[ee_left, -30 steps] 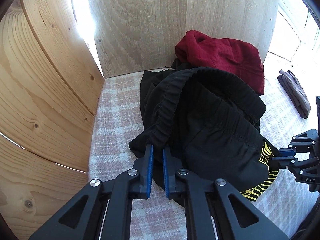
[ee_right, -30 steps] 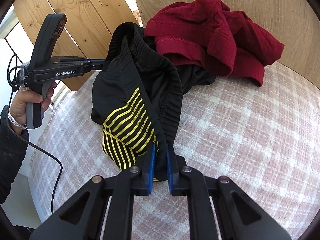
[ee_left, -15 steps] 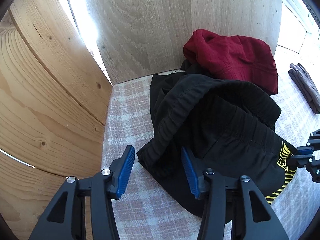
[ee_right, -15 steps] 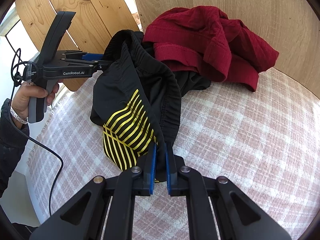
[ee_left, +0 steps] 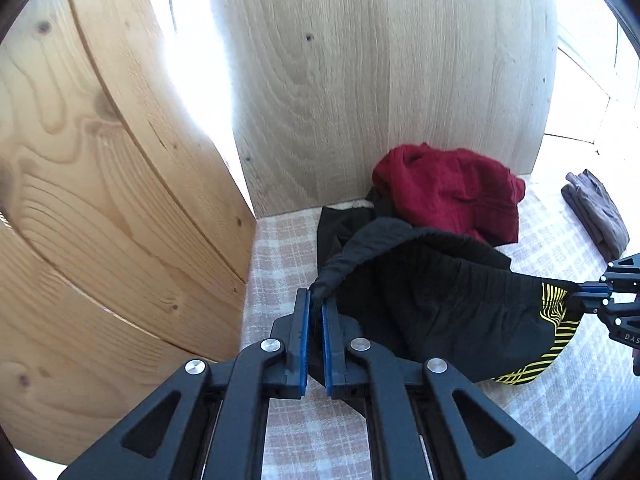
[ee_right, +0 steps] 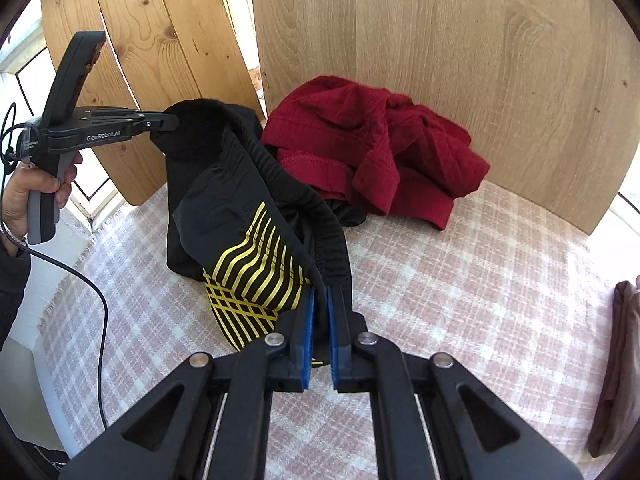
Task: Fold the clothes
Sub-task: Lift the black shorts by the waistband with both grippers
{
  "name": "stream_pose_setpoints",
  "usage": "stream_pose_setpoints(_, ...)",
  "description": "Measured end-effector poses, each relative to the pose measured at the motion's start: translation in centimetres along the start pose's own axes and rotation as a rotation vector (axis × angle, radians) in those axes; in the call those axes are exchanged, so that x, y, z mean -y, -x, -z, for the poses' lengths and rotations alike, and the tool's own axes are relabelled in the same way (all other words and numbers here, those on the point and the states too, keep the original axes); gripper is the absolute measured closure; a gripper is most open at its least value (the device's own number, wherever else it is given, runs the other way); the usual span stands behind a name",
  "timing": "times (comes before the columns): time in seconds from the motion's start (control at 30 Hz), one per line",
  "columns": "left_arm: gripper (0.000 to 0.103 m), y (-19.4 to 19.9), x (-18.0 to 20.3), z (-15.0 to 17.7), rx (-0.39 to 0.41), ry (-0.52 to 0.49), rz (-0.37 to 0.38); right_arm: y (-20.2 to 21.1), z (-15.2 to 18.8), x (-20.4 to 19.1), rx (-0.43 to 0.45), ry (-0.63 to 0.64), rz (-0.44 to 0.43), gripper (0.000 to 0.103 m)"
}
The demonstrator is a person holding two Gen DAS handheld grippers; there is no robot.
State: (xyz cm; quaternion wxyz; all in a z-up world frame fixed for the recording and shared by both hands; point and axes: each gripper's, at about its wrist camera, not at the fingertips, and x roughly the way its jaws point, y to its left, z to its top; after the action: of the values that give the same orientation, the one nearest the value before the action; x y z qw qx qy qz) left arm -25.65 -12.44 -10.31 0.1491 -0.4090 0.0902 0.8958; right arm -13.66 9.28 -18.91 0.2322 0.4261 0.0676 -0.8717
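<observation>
- Left gripper (ee_left: pixel 315 308): I see its jaws clamped on the waistband of the black shorts (ee_left: pixel 432 300).
- Right gripper (ee_right: pixel 319 300): pinching the other waistband end.
- Shorts hang between them over the checked cloth (ee_right: pixel 460 280).
- Red garment (ee_right: pixel 380 152) lies behind, against the wood panel (ee_right: pixel 440 40).

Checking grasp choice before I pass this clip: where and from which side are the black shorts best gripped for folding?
Grip the black shorts at the ribbed elastic waistband, one end per tool, coming from the near side and angled downward. The band is the thick, firm edge, and held at both ends it stretches out while the legs hang free. That matches now: the left tool and right tool are each shut on it.
</observation>
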Motion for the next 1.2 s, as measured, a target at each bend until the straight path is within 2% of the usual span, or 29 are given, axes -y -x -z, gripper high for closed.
stream_pose_setpoints(0.17,0.098,7.2,0.8,-2.1,0.114,-0.019,-0.03,5.7,-2.2,-0.4,0.116,0.095,0.164,0.097)
stream_pose_setpoints(0.4,0.098,18.1,4.0,-3.5,0.27,-0.092,-0.074,16.8,-3.4,-0.4,0.279,0.174,0.353,0.098)
stream_pose_setpoints(0.67,0.098,31.4,8.7,-1.5,0.414,-0.167,-0.083,31.3,0.5,-3.2,0.458,0.221,0.513,0.098)
stream_pose_setpoints(0.8,0.098,36.0,10.9,-0.8,0.454,-0.199,-0.059,36.9,2.7,-4.9,0.514,0.229,0.565,0.098)
stream_pose_setpoints(0.97,0.098,38.4,11.9,-1.0,0.463,-0.203,-0.026,40.5,3.3,-5.1,0.534,0.224,0.6,0.098)
stream_pose_setpoints(1.07,0.097,37.5,11.7,-1.9,0.431,-0.201,-0.02,41.5,3.1,-4.7,0.537,0.214,0.613,0.098)
stream_pose_setpoints(1.13,0.097,35.0,11.0,-2.7,0.386,-0.183,0.0,39.4,2.3,-3.5,0.505,0.198,0.59,0.098)
stream_pose_setpoints(1.2,0.095,31.1,10.3,-2.9,0.31,-0.158,0.007,35.7,1.2,-1.8,0.436,0.182,0.559,0.098)
